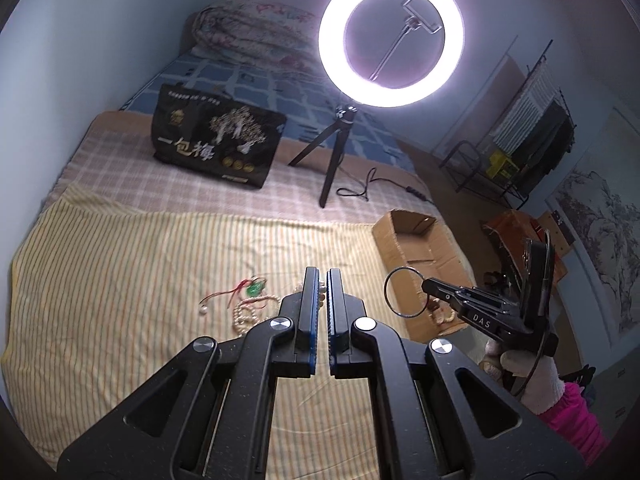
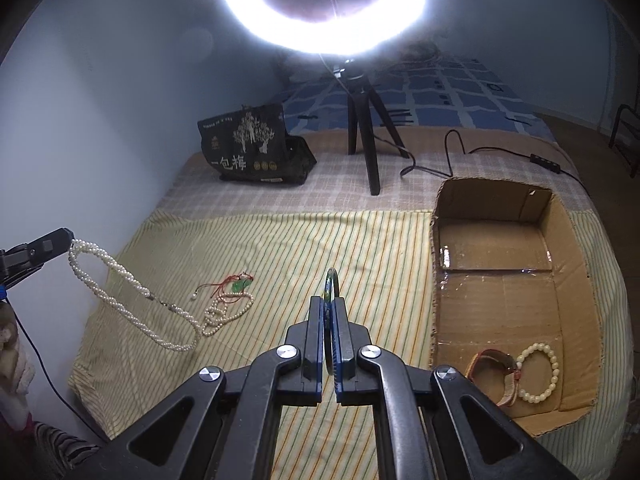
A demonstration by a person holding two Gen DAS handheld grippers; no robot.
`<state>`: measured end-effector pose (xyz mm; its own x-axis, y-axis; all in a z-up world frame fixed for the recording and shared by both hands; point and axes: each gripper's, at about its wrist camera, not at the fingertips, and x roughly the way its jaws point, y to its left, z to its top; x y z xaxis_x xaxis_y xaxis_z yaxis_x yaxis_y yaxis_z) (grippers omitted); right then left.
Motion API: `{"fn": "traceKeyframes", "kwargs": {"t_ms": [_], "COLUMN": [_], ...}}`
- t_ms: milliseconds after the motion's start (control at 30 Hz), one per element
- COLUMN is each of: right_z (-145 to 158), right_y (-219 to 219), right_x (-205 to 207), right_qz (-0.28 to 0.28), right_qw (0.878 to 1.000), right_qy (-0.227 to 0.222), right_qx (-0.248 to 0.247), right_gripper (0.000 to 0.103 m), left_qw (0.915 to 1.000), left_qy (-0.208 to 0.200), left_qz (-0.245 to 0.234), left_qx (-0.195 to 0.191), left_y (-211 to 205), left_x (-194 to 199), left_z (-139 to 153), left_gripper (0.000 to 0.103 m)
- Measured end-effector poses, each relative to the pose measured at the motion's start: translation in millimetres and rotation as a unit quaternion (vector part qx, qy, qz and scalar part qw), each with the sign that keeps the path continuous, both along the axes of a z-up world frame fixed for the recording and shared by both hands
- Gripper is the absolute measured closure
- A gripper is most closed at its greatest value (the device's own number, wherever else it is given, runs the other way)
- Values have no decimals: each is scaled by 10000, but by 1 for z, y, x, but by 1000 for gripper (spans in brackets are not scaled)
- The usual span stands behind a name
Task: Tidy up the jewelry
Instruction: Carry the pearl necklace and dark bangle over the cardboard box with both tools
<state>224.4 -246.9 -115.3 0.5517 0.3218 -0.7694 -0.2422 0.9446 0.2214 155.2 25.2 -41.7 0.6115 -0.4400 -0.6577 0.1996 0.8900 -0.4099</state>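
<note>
My left gripper (image 1: 323, 276) is shut, with a few pale beads showing between its pads. In the right wrist view it (image 2: 66, 237) holds one end of a long pearl necklace (image 2: 120, 286); the strand hangs down and its other end trails on the striped cloth (image 2: 320, 240). My right gripper (image 2: 329, 301) is shut on a thin green bangle (image 2: 332, 276), which stands edge-on between its pads. The left wrist view shows the bangle (image 1: 403, 267) as a ring in front of the right gripper (image 1: 426, 285), over the cardboard box (image 1: 420, 240).
A red cord with a green pendant (image 2: 240, 285) and a small bead strand (image 2: 230, 312) lie on the cloth. The box (image 2: 500, 304) holds a bead bracelet (image 2: 538, 372) and a brown strap (image 2: 494, 372). A ring light tripod (image 2: 364, 136), its cable and a black bag (image 2: 248, 144) stand behind.
</note>
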Motion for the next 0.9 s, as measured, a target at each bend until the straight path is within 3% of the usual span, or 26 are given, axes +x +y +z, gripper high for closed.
{"fn": "traceKeyframes", "kwargs": {"t_ms": [500, 900], "right_z": [24, 37], "right_y": [-58, -129], "right_x": [-20, -39], "right_qz": [-326, -914], "right_qw": [9990, 9949], "right_qy": [-251, -400], "right_qx": [170, 147], "right_gripper": [102, 102], "left_qw": [9985, 9945], "left_qy": [-290, -475], "left_qz": [-450, -931], "left_qx": [61, 52], "left_y": [-55, -130], "left_x": [16, 49], "left_z": [33, 69], "left_gripper": [102, 102]}}
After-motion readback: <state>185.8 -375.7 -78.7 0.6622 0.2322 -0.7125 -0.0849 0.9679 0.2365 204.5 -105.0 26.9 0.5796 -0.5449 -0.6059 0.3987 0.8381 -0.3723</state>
